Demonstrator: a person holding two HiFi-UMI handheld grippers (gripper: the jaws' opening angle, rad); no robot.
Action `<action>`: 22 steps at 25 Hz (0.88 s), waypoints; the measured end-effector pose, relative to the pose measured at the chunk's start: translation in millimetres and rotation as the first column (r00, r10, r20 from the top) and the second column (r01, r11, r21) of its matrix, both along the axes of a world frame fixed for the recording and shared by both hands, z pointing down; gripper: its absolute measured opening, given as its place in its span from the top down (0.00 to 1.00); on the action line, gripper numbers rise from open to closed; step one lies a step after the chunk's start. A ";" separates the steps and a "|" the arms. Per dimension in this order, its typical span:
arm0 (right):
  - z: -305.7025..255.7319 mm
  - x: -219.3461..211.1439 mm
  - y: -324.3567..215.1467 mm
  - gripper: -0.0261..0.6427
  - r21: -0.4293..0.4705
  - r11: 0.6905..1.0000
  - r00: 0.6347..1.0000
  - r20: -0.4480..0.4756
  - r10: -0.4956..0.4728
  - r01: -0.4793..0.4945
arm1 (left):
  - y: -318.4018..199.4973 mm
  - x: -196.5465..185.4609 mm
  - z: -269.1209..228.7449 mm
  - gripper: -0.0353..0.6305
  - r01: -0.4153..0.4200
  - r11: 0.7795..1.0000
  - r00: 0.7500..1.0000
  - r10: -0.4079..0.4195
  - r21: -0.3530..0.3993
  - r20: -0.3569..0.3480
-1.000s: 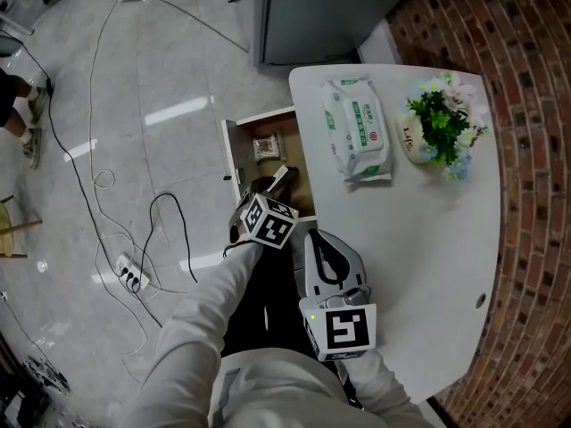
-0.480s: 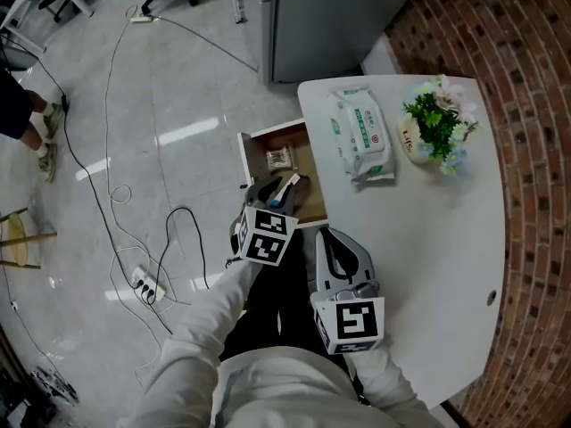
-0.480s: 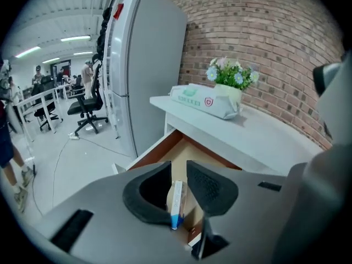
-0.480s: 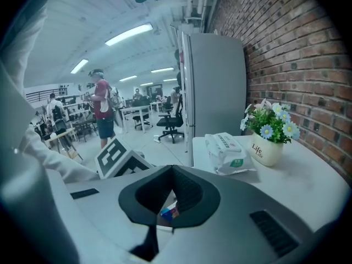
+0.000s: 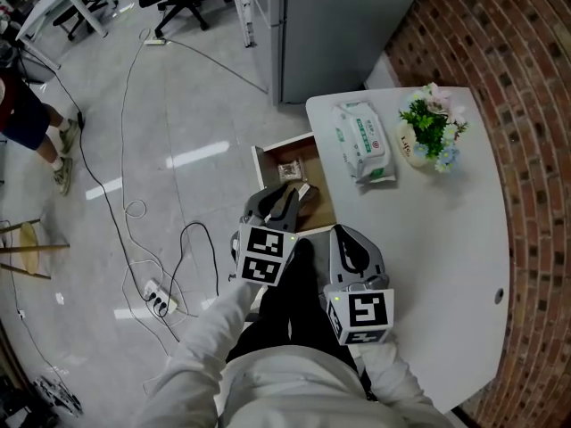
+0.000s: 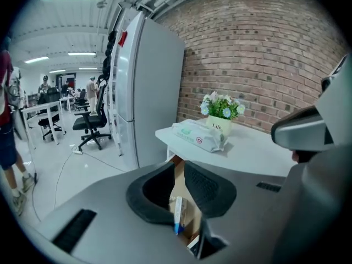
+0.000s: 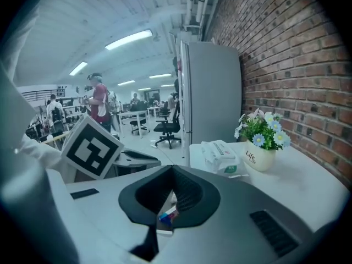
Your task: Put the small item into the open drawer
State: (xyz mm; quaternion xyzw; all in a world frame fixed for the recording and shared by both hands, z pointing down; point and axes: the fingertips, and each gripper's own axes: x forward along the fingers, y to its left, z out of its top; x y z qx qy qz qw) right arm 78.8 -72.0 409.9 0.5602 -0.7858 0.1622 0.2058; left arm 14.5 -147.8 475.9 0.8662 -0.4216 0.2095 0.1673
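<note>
The drawer (image 5: 260, 169) stands open at the left edge of the white table (image 5: 428, 239). Inside it lie a small brown packet (image 5: 290, 169) and a small white item with a blue end (image 5: 303, 189) (image 6: 177, 216). My left gripper (image 5: 293, 194) (image 6: 179, 166) hangs above the drawer's near end. Its jaws have just been closing; a gap remains and nothing is between them. My right gripper (image 5: 343, 233) (image 7: 171, 172) is at the table's near edge, tips together. A small blue and red bit shows in the slit behind them; I cannot tell what it is.
A pack of wet wipes (image 5: 363, 141) and a pot of flowers (image 5: 428, 130) sit on the table's far part. A grey cabinet (image 5: 339, 25) stands beyond the table and a brick wall runs along the right. Cables and a power strip (image 5: 156, 297) lie on the floor at left.
My left gripper has risen out of the drawer and its jaws have narrowed. The white item stays in the drawer. My right gripper has hardly shifted.
</note>
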 end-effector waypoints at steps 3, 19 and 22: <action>-5.2 -2.5 1.3 0.92 0.016 1.000 1.000 0.002 0.000 0.000 | 5.8 -5.7 -17.4 0.85 0.007 1.000 1.000 -0.006 0.030 -0.018; -38.0 -2.0 5.2 0.92 0.091 0.995 0.999 0.001 0.034 -0.034 | 40.1 -46.7 -77.5 0.91 0.064 0.991 0.994 -0.052 0.119 -0.101; -41.7 -1.0 8.1 0.92 0.097 0.994 0.999 -0.001 0.042 -0.042 | 45.7 -55.6 -85.1 0.91 0.071 0.988 0.992 -0.055 0.136 -0.113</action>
